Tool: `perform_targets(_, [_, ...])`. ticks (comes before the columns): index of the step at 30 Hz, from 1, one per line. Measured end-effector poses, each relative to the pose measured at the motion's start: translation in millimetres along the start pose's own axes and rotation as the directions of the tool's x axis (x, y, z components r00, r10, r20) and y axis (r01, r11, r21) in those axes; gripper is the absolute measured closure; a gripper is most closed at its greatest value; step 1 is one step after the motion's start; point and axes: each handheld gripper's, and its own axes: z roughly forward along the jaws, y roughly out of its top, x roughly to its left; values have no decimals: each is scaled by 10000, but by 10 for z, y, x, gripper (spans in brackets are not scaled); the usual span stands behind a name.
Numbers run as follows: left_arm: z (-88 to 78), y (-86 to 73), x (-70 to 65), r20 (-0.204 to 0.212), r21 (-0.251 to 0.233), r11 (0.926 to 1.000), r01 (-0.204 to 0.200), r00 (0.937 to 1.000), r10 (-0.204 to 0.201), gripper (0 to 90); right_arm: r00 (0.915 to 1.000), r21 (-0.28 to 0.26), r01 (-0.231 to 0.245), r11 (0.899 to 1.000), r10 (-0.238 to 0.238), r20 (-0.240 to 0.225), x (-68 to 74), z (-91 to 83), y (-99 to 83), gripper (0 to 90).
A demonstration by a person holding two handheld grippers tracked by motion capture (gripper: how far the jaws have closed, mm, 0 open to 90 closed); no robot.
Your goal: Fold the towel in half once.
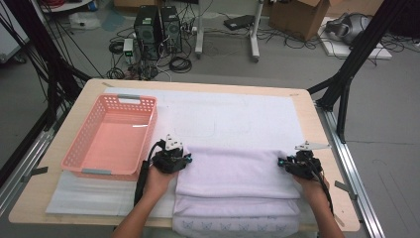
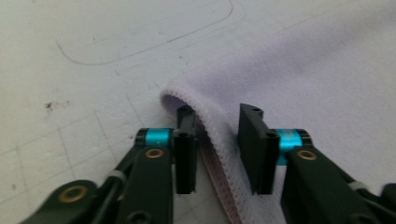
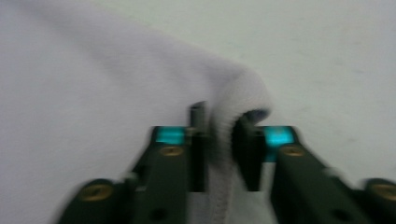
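A lavender towel [image 1: 237, 171] lies folded on a white mat [image 1: 233, 114], and its lowest layer with a butterfly print hangs at the table's front edge. My left gripper [image 1: 185, 158] is at the far left corner of the top fold. In the left gripper view the towel's stitched hem [image 2: 210, 126] runs between the jaws of this gripper [image 2: 217, 114], which stand open and apart from the cloth. My right gripper [image 1: 283, 161] is at the far right corner. The right gripper view shows it [image 3: 219, 116] shut on the hem of the towel [image 3: 93, 93].
An empty pink plastic basket [image 1: 116, 139] stands on the left of the table, close beside my left hand. Bare mat stretches beyond the towel toward the far edge. The wooden table [image 1: 34, 198] has metal rails along both sides.
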Motion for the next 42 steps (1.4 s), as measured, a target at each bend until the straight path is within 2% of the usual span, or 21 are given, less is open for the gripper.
perform_targets(1, [1,0,-9,-34,10,10000,38,10000,-38,843,9999,35,-108,9999,108,-5,13,-3,0,838])
perform_targets(2, [0,1,1,10,7,9999,171,9999,-171,847,9999,6,-158,9999,158,-68,3,-4,-3,845])
perform_targets(4, [-6,4,39,206,-33,9976,695,9974,-694,853,9994,-107,-263,9996,261,-233,-22,-11,-14,855])
perform_targets(5, [-13,8,50,144,-186,9963,845,9963,-842,855,9995,-211,-212,9996,207,-245,-29,-19,-14,857])
perform_targets(7, [-47,48,82,182,-617,9933,978,9951,-969,857,9999,-621,70,9980,-76,-90,-37,-56,7,860])
perform_targets(10, [-85,190,129,232,-1094,9894,957,9953,-937,859,9999,-1187,96,9929,-101,-38,-89,-102,76,860])
perform_targets(16, [-24,514,326,99,-1803,9769,1149,9933,-1150,859,9997,-1722,186,9849,-159,174,-241,-74,365,861])
perform_targets(18, [34,616,373,-183,-1554,9849,767,9966,-805,858,9994,-1748,261,9843,-218,265,-299,-37,487,860])
perform_targets(21, [116,724,456,-327,-1735,9830,600,9972,-667,858,9980,-1646,492,9851,-419,475,-368,44,658,859])
perform_targets(24, [200,819,543,-406,-1653,9834,743,9958,-821,858,9974,-1721,509,9838,-413,594,-436,116,806,860])
perform_targets(26, [239,885,593,-395,-1768,9801,897,9944,-982,858,9963,-1819,561,9817,-430,751,-467,154,886,859])
perform_targets(28, [269,969,632,-417,-1711,9812,893,9943,-977,858,9959,-1920,452,9804,-291,860,-512,190,955,859])
perform_targets(29, [281,1002,645,-415,-1895,9778,898,9942,-993,858,9958,-1919,411,9806,-245,883,-531,205,985,859])
perform_targets(31, [307,1092,680,-344,-1782,9800,891,9947,-967,858,9942,-1911,383,9808,-182,1057,-573,240,1048,859])
perform_targets(34, [340,1185,724,-327,-2001,9741,1054,9929,-1142,858,9933,-1980,175,9800,56,1154,-630,281,1127,859])
perform_targets(37, [373,1240,749,-430,-2088,9723,1050,9923,-1164,858,9922,-2180,37,9760,235,1223,-658,315,1201,859])
perform_targets(39, [387,1242,773,-418,-2288,9675,1080,9918,-1206,858,9914,-2327,-12,9726,316,1269,-676,339,1226,859])
perform_targets(42, [420,1216,806,-376,-2193,9675,1260,9898,-1375,857,9906,-2345,-134,9720,449,1295,-686,387,1255,859])
